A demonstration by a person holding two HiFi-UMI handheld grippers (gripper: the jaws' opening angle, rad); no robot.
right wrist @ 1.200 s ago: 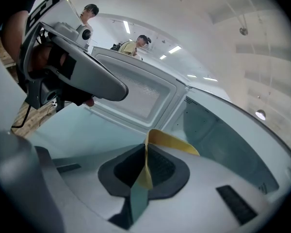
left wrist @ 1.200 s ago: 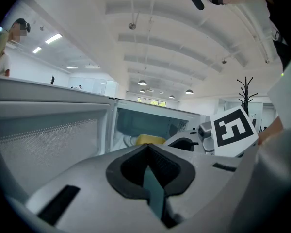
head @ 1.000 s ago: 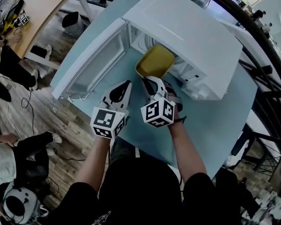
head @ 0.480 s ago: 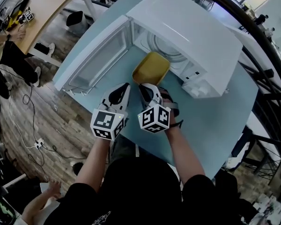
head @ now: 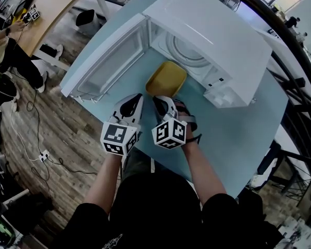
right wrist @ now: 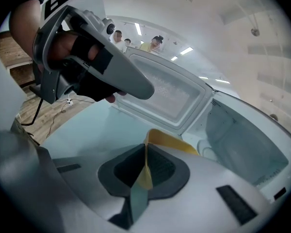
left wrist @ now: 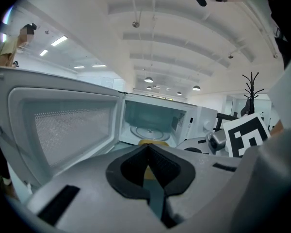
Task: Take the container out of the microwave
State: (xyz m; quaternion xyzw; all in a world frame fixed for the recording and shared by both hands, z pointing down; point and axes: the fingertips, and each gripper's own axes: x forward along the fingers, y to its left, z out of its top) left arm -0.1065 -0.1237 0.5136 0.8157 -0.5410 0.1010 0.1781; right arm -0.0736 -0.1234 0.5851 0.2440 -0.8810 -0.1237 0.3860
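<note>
The right gripper (head: 163, 99) is pinching the near rim of the yellow container (head: 166, 79), probably light and bendy, while the left gripper (head: 137, 98) is hovering with jaws together, empty.

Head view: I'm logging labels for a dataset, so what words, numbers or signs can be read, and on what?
No words or numbers are readable.
Cubes on the left gripper and right gripper: black-and-white square markers only.
Microwave control panel: any print too small to read.
Yellow container: no print visible.
Person's black shirt: white print, too small to read.
</note>
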